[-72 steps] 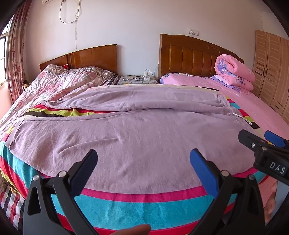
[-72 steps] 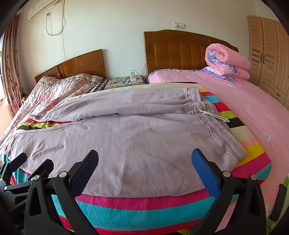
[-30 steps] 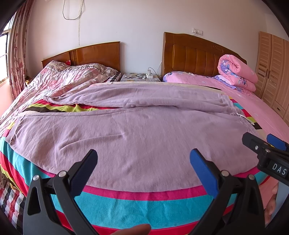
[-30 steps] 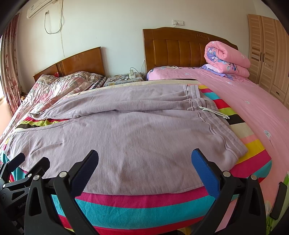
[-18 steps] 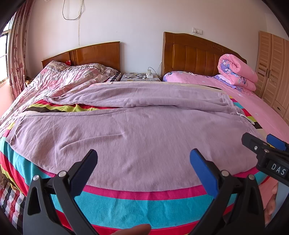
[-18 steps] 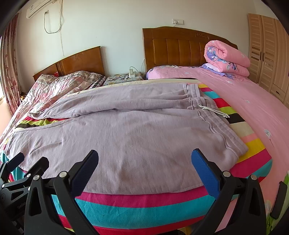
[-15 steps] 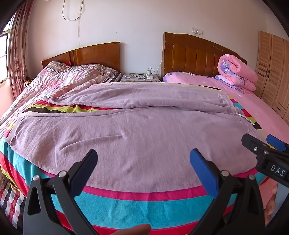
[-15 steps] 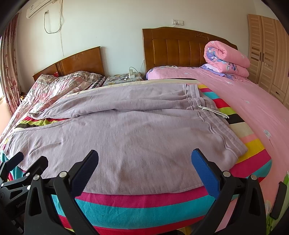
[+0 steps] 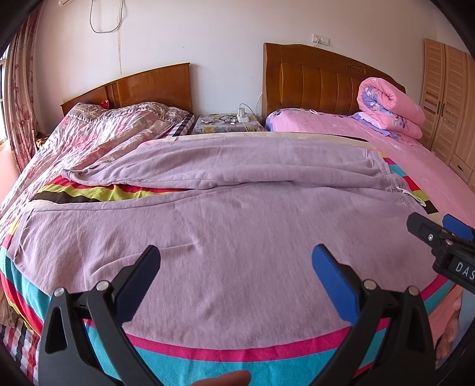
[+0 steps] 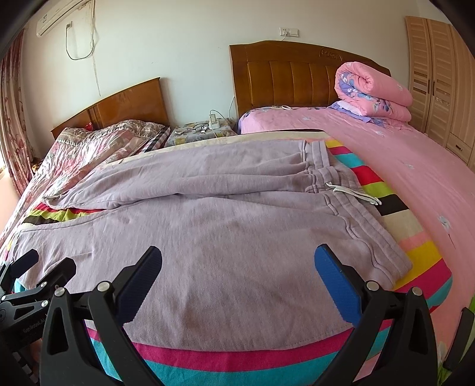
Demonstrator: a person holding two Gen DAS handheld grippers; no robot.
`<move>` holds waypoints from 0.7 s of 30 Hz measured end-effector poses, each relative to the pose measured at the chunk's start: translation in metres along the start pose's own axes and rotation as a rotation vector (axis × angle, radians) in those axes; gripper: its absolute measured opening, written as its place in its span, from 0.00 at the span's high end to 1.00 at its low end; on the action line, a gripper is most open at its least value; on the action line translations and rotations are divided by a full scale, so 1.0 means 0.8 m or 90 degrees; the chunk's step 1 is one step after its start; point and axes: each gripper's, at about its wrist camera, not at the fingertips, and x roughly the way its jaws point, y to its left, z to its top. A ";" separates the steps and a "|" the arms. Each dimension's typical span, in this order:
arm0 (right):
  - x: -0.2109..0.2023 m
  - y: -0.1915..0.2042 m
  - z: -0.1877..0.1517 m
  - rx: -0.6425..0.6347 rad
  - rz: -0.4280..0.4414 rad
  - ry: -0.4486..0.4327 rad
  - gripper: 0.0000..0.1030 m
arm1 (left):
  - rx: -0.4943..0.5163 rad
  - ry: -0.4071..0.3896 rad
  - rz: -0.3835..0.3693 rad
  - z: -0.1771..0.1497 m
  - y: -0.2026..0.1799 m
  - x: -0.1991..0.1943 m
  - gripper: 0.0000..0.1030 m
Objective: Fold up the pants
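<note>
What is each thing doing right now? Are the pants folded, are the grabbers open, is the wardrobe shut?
pants: spread flat on the striped blanket, not folded, legs apart
drawstring: loose, lying on the waistband
left gripper: open, empty, above the pants
right gripper: open, empty, above the pants
pink quilt: rolled up by the headboard
wardrobe: doors shut

Home bedroom. Two beds with wooden headboards (image 10: 297, 80) against a white wall; nightstand (image 10: 202, 130) between them, holding a charger and cables. Right of the nightstand: rolled pink quilt (image 10: 374, 92), slatted wardrobe (image 10: 436, 77). Left of it: floral curtain (image 9: 20, 98). Wall-mounted air conditioner (image 10: 58, 16) above.
</note>
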 end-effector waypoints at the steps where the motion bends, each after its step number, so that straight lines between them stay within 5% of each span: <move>1: 0.003 -0.001 0.006 -0.002 -0.001 0.000 0.04 | 0.002 0.000 0.001 0.006 -0.002 0.004 0.01; 9: 0.067 -0.006 0.092 -0.043 0.047 0.016 0.04 | 0.035 0.043 -0.016 0.062 -0.010 0.055 0.01; 13: 0.151 -0.005 0.176 -0.092 0.059 0.060 0.04 | 0.001 0.196 -0.039 0.103 0.000 0.121 0.01; 16: 0.228 0.002 0.234 -0.134 0.093 0.096 0.04 | -0.078 0.337 -0.138 0.115 0.024 0.180 0.01; 21: 0.367 0.034 0.282 -0.269 0.110 0.183 0.04 | -0.158 0.436 -0.322 0.111 0.043 0.239 0.01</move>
